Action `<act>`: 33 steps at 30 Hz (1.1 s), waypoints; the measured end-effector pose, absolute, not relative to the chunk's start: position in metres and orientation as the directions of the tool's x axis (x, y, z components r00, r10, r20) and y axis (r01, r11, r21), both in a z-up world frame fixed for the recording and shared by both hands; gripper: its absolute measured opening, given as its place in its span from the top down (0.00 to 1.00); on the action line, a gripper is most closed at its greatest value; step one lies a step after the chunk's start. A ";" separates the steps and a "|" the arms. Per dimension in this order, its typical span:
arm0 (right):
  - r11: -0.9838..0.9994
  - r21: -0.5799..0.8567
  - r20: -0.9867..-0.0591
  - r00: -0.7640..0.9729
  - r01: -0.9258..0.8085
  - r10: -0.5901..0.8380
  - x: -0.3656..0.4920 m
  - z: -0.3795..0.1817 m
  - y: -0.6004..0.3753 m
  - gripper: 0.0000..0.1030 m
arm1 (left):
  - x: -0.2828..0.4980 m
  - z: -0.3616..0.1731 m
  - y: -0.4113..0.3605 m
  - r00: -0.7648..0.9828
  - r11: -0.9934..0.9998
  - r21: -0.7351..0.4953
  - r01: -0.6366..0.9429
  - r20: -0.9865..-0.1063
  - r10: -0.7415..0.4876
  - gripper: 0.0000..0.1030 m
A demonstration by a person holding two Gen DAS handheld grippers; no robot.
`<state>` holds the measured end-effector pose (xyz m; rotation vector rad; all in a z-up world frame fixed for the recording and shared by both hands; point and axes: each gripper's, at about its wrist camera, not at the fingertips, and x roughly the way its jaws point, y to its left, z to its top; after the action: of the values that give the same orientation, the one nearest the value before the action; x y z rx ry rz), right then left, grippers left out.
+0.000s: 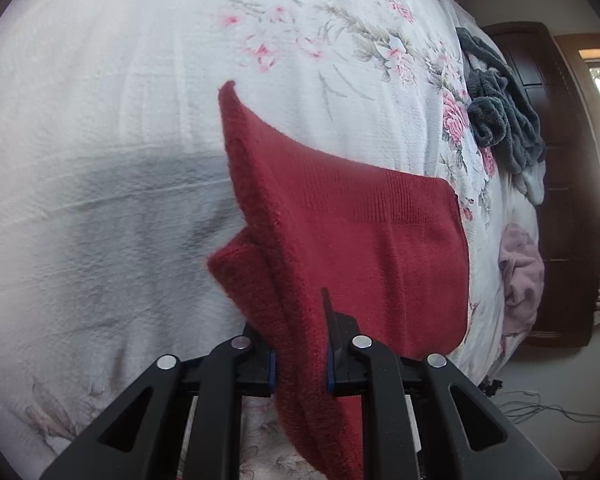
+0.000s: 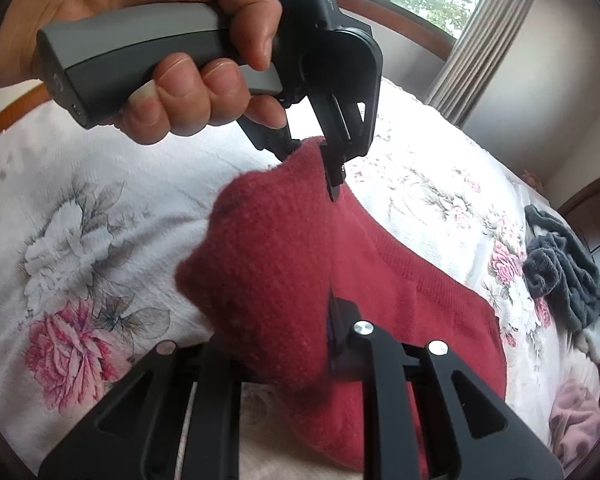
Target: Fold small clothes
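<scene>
a person's bare hand point(image 2: 172, 56) in the upper left of the right wrist frame wraps a grey handle, tilting the left gripper point(image 2: 316, 160) downward, its fingers pinching the top edge of a dark red knitted garment point(image 2: 276, 272). the right gripper point(image 2: 300, 344) at bottom centre clamps the same garment, lifted over a white floral bedspread point(image 2: 80, 248). in the left wrist frame, the garment fills the centre.

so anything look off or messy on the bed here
Nothing damaged or spilled. The red knit garment hangs bunched between both grippers, mid-fold. A dark grey garment and a pink one lie crumpled near the bed's edge, unfolded.
</scene>
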<state>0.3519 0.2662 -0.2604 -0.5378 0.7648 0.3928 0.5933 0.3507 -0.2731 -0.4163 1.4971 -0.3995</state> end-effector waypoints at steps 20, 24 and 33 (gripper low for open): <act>0.913 -0.007 -0.693 0.660 -0.408 0.290 0.361 -0.231 0.157 0.86 | 0.598 -0.205 0.236 0.077 0.929 -0.346 0.131 -0.931 -0.357 0.85; 0.921 0.034 -0.682 0.665 -0.387 0.305 0.359 -0.228 0.136 0.86 | 0.598 -0.198 0.208 0.075 0.931 -0.332 0.150 -0.935 -0.346 0.85; 0.932 0.139 -0.668 0.663 -0.335 0.338 0.353 -0.227 0.086 0.86 | 0.595 -0.193 0.145 0.069 0.941 -0.281 0.189 -0.952 -0.298 0.85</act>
<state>0.3532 0.0864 -0.2266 0.0045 0.7552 0.3806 0.5949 0.1452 -0.1927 -0.0910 1.4573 -0.3672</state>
